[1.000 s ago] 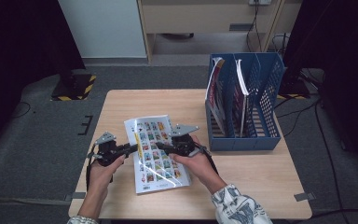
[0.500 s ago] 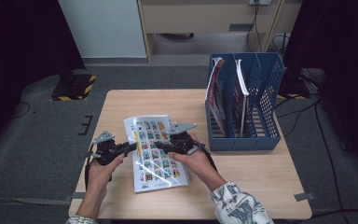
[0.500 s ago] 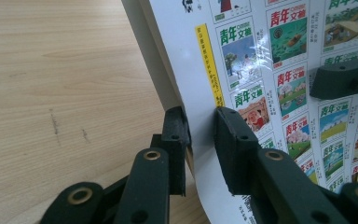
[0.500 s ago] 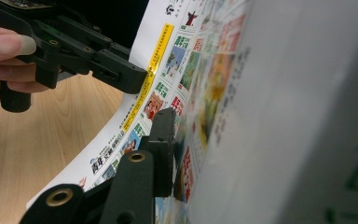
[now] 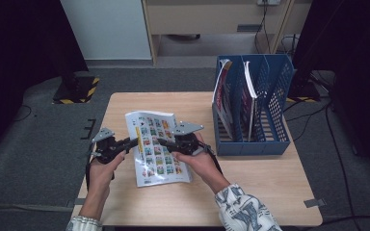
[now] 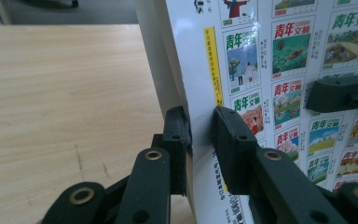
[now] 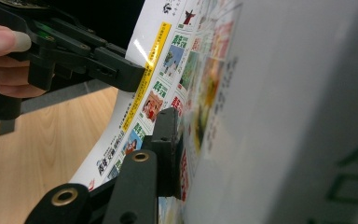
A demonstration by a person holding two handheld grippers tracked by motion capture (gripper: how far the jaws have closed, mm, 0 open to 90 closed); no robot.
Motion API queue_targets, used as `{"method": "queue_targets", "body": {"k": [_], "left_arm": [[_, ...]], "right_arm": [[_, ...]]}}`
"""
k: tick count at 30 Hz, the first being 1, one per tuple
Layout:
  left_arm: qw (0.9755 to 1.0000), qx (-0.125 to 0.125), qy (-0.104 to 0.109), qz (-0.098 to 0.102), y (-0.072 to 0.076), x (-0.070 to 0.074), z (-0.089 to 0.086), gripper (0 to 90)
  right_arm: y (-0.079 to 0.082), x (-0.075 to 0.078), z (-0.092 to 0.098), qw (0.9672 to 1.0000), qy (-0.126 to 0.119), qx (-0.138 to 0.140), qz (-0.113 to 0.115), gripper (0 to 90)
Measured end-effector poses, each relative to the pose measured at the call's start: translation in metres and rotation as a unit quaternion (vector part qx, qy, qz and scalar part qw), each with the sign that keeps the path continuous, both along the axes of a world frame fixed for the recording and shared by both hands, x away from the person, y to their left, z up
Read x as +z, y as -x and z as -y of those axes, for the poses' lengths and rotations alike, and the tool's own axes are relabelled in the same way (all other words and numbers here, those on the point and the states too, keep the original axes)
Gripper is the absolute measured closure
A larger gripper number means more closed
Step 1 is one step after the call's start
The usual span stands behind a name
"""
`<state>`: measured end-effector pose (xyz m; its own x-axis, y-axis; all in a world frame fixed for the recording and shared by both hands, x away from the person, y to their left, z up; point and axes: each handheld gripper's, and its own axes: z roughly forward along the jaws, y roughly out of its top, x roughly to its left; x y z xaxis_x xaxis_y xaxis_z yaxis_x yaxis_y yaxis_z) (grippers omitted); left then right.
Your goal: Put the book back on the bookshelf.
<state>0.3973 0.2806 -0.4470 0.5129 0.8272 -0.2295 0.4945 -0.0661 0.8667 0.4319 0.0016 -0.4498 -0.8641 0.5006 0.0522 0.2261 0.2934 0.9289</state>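
Since the earlier frames the left edge of the magazine [image 5: 156,147] has come up off the table [image 5: 250,192], lifted together with the left gripper [image 5: 134,143], while the right gripper [image 5: 163,142] has kept its place over the middle of the cover.

In the left gripper view the two black jaws stand close together with the spine edge of the magazine [image 6: 261,70] clamped between them: one pad lies against the white back of the cover, the other against the printed side, right under the yellow strip. The grip is tight on the paper.

In the right gripper view one black finger [image 7: 165,154] presses against the printed face, and the page curls up close in front of the lens, hiding the other jaw. The jaws sit narrow, pinching the magazine's cover. The left gripper [image 7: 121,70] shows farther off in that view, a hand [image 7: 4,60] behind it.

From the high view, the magazine lies at the middle of the wooden table, its near end resting on the top, its left side raised between the two grippers. A blue file rack [image 5: 274,139] with several magazines upright in it stands near the table's right side, well apart from the held one
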Motion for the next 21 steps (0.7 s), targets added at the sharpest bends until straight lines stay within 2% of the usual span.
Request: {"method": "queue_targets", "body": {"k": [7,8,13,21], "left_arm": [[0.9997,0.005,-0.011,0.022,-0.003,0.018,0.005,75.4],[0.9994,0.006,-0.016,0.030,-0.003,0.024,0.007,75.6],[0.9990,0.003,-0.021,0.039,-0.002,0.026,0.009,76.0],[0.9988,0.001,-0.021,0.044,0.001,0.027,0.010,76.2]], "right_arm": [[-0.005,0.003,0.002,0.9994,-0.019,-0.011,0.028,70.2],[-0.006,0.006,0.003,0.9989,-0.023,-0.015,0.037,70.4],[-0.007,0.009,0.004,0.9990,-0.020,-0.014,0.036,69.5],[-0.007,0.012,0.004,0.9995,-0.025,-0.007,0.018,62.7]]}}
